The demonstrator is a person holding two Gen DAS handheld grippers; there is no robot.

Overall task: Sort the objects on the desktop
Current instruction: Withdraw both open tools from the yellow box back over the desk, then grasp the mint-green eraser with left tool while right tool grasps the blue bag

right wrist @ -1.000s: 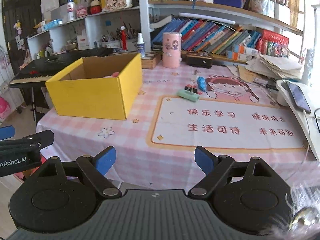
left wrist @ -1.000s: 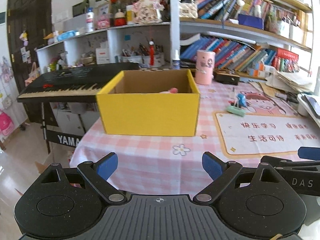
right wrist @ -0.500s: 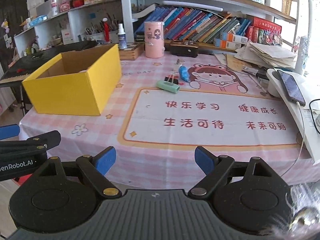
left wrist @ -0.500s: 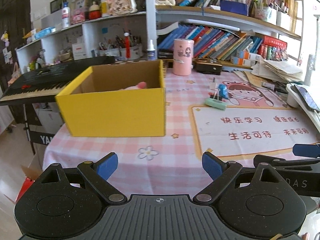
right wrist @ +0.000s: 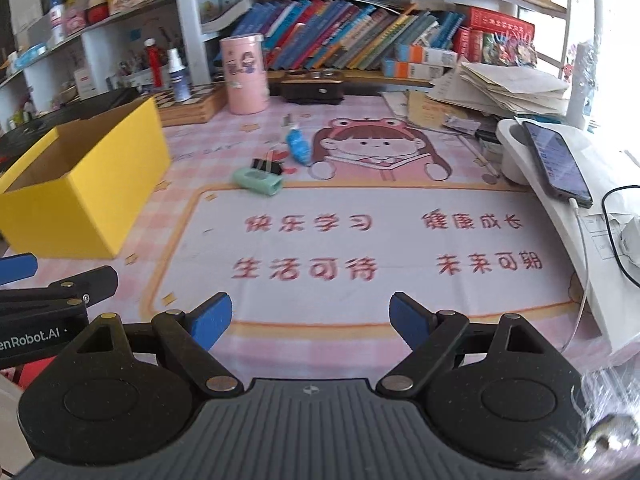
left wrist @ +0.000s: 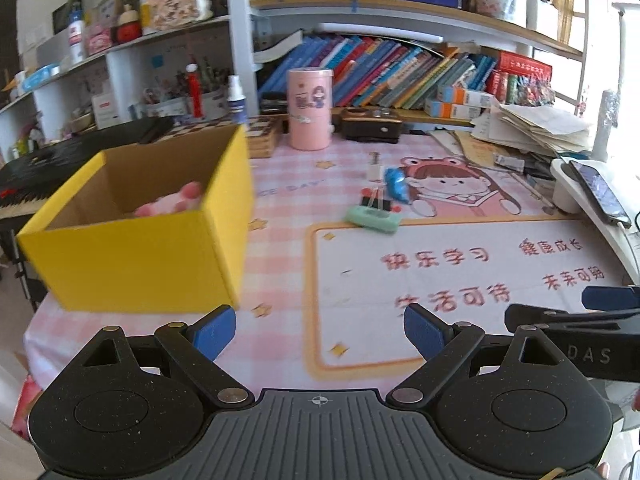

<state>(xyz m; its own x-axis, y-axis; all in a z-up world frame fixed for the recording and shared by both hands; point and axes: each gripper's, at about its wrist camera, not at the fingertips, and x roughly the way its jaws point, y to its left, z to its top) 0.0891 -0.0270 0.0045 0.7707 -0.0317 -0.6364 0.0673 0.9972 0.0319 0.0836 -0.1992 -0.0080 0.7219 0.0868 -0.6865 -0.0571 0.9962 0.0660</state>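
- The left hand-held gripper (left wrist: 319, 330) is matte black, speckled plastic with a ribbed grey base; its two fingers carry smooth blue pads (left wrist: 214, 330) and stand spread wide with nothing between them.
- The right hand-held gripper (right wrist: 310, 320) has the same build, and its blue-padded fingers are likewise spread apart and empty, hanging over the near edge of the mat.
- A yellow cardboard box (left wrist: 160, 240), open at the top with plain brown inner walls, stands at the left of the surface; a soft pink item (left wrist: 168, 204) lies inside it.
- The small things to sort lie in a loose cluster near the middle of the surface, well beyond both grippers: a mint-green oblong case (right wrist: 258, 181) with rounded ends, black binder clips (right wrist: 269, 165) with wire handles just behind it, and a blue wrapped piece (right wrist: 298, 146) beside those.
- The surface (right wrist: 208, 148) wears a pink-and-white checked cloth, with a glossy desk mat (right wrist: 360, 240) printed with a cartoon girl and red characters.
- A pink cylindrical canister (right wrist: 244, 76) stands upright at the back, beside a dark brown box (right wrist: 312, 88).
- On the right a phone (right wrist: 556, 162) leans on a white stand, next to a stack of papers (right wrist: 512, 84).
- Behind, shelves hold slanting rows of books (right wrist: 360, 36); a black keyboard (left wrist: 36, 164) stands left of the box.
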